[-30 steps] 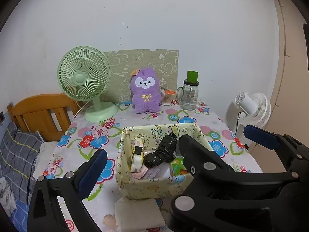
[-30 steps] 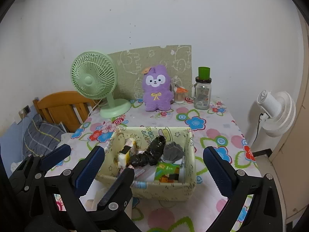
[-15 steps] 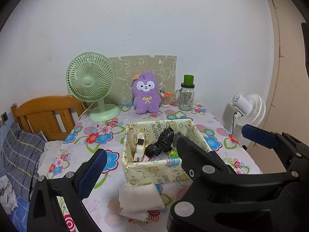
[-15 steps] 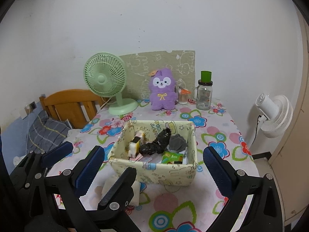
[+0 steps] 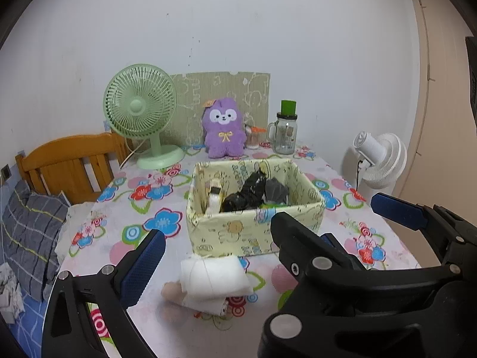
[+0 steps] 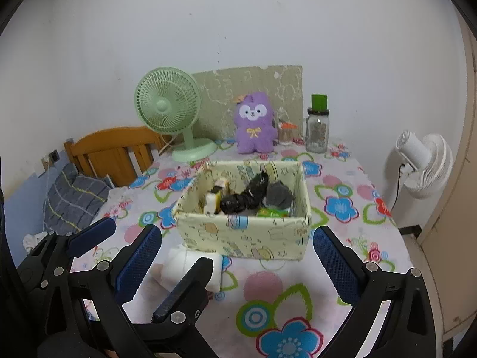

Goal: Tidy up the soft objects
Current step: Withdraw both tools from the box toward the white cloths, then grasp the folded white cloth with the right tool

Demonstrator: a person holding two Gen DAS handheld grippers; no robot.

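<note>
Both grippers hover empty above the near edge of a flower-print tabletop (image 5: 119, 208), fingers spread wide. The left gripper (image 5: 214, 253) frames a folded white cloth bundle (image 5: 213, 277), while the right gripper (image 6: 237, 264) faces the cream cartoon-print fabric box (image 6: 247, 235) near the tabletop's middle.

The bundle lies on the tabletop just in front of the box's near wall, toward its left corner; whether the two touch cannot be told. A small beige object (image 5: 171, 291), too blurred to name, sits against its left end. Its long axis runs roughly parallel to the near edge, left to right.

The cloth looks light, soft and loosely folded, likely to sag or unfold if lifted by an end. A pinch across its short width, at the thick middle of the fold, seems the surest hold.

Inside the box sit a crumpled black item (image 6: 244, 197), a grey soft piece (image 6: 278, 194) and a green packet (image 6: 272, 212). A purple plush toy (image 5: 223, 132), a green desk fan (image 5: 140, 110) and a glass jar (image 5: 285, 135) line the far edge.
</note>
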